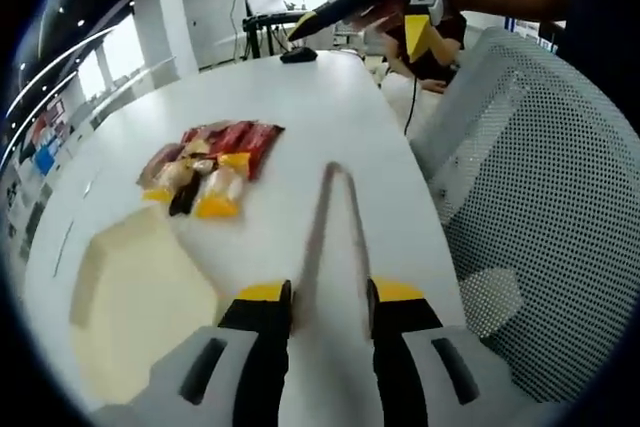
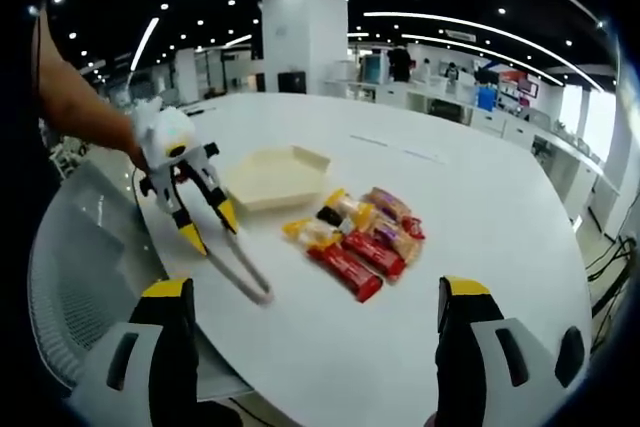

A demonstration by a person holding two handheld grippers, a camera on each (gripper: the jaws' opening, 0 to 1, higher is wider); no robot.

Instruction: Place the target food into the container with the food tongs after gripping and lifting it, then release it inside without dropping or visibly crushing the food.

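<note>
Left tool [image 1: 330, 299] clamped on one pair of tongs [image 1: 335, 217]; right tool [image 2: 312, 307] wide open, empty. One hexagonal container [image 2: 275, 177] beside several snack packs [image 2: 360, 232] on white bench [image 2: 480, 207].

White mesh chair [image 1: 540, 167] beside white table [image 1: 300, 97]; black mouse [image 1: 298, 54] at far edge.

One bench [image 2: 480, 227], white. One hexagonal cream container [image 2: 277, 175]. One pair of metal food tongs [image 2: 240, 265]. One cluster of wrapped snacks [image 2: 358, 232] near the bench's middle: roughly three red bars, the rest yellow-ended packets; exact count cannot be confirmed. Two hand-held grippers: left [image 2: 205, 219], right [image 2: 310, 317].
</note>
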